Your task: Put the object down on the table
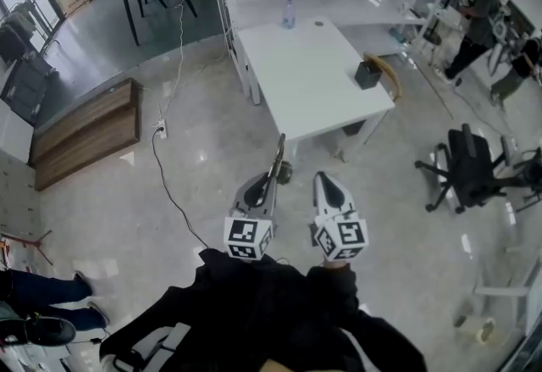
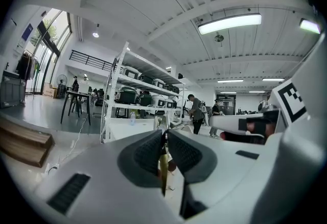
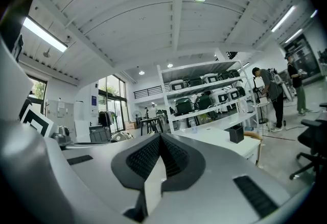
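I stand on the floor a step short of the white table [image 1: 296, 82]. My left gripper [image 1: 269, 186] is shut on a thin, long stick-like object [image 1: 279, 155] that points toward the table's near edge. In the left gripper view the same object [image 2: 163, 167] shows as an olive-yellow strip pinched between the dark pads [image 2: 148, 154] of the left gripper [image 2: 164, 134]. A dark round part [image 1: 285, 173] sits beside the jaws; what it is I cannot tell. My right gripper [image 1: 323, 179] hangs beside it, shut and empty, and in its own view the right gripper [image 3: 159, 137] has its pads together.
On the table stand a black box [image 1: 367, 74] and a bottle [image 1: 289, 14]. A wood-backed chair [image 1: 390, 74] is at its right edge and a black office chair [image 1: 471, 169] further right. A cable [image 1: 166, 184] crosses the floor; a wooden bench [image 1: 85, 131] lies left. People [image 1: 477, 19] stand at the far right.
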The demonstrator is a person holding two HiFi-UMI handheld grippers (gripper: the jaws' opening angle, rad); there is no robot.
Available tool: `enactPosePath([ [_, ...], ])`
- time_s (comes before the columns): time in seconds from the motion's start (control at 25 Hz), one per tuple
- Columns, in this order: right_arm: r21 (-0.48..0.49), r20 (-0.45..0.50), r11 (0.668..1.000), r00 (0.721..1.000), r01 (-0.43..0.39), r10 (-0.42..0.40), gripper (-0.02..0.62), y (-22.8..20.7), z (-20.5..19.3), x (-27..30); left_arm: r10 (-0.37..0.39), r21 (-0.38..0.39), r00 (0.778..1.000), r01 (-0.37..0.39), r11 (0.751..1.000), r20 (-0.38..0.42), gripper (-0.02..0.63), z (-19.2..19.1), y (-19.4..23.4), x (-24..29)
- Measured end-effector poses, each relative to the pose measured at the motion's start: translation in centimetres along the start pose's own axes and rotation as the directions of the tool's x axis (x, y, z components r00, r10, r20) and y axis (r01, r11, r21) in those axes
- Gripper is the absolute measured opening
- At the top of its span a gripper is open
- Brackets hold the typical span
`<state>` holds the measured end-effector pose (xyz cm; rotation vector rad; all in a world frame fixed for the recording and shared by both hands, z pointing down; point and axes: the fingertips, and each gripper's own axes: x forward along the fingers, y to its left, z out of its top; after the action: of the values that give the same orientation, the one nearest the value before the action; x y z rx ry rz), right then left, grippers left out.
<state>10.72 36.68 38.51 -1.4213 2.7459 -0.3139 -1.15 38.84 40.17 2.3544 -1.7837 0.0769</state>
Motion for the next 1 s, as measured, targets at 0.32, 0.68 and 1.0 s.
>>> enactPosePath([
  [0.32, -0.006, -0.019, 1.0, 1.0, -0.022, 0.022, 0.002, -3.2, 0.0, 6.9, 0.002, -0.016, 1.0, -0.002, 1.0, -0.004, 0.037, 0.3, 3.1, 7.2],
  [0.68, -0.009, -0.04, 1.0, 0.999, 0.005, -0.005, 0.002, -7.1, 1.9, 19.5, -0.036, -0.018, 0.999, 0.036, 0.999, -0.005, 0.037, 3.3, 10.0, 18.7],
  [1.0, 0.021, -0.038, 0.998, 0.997, 0.065, -0.064, 0.002, -11.3, 5.0, 30.3, -0.084, -0.001, 0.996, 0.084, 0.996, -0.01, 0.037, 7.2, 15.6, 29.2],
])
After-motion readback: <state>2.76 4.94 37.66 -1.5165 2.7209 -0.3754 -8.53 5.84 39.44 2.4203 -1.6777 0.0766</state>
